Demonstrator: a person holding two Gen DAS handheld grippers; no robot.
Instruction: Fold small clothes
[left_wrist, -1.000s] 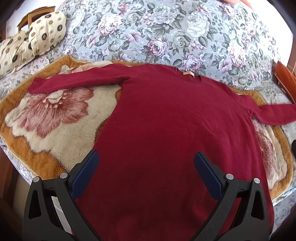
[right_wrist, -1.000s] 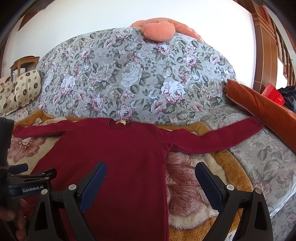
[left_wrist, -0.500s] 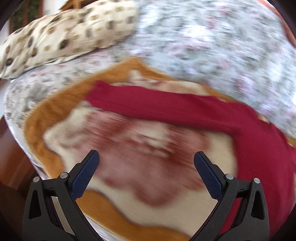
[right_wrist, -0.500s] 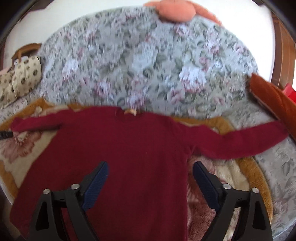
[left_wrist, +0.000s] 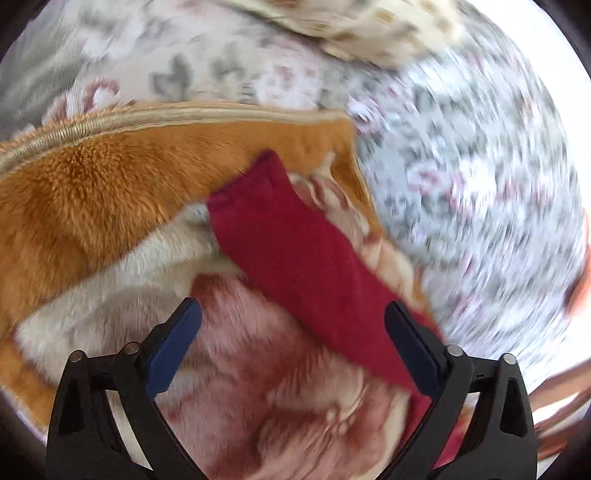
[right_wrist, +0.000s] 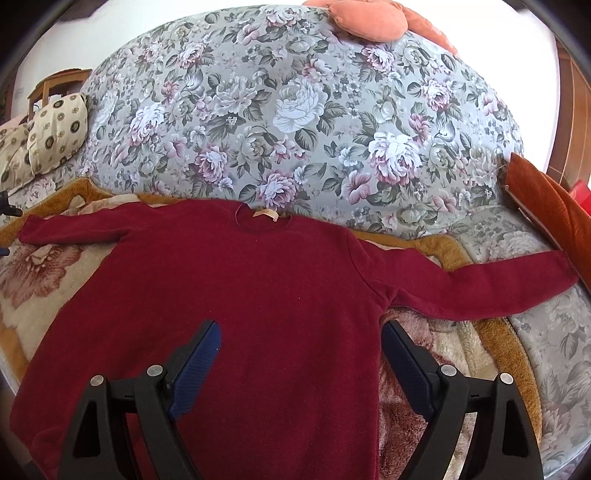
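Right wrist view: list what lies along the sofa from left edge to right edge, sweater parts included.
Spotted cream pillow → sweater's left-hand sleeve → neck label → sweater's right-hand sleeve → orange cushion, all on or against the floral sofa.

The left gripper (left_wrist: 291, 328) has swung away from the red sweater's (right_wrist: 240, 295) body, rolling over, and now hangs above its sleeve cuff (left_wrist: 258, 192) on the plush blanket (left_wrist: 92, 192). The right gripper (right_wrist: 301, 354) has eased leftward over the sweater's body, its jaws slightly narrower.
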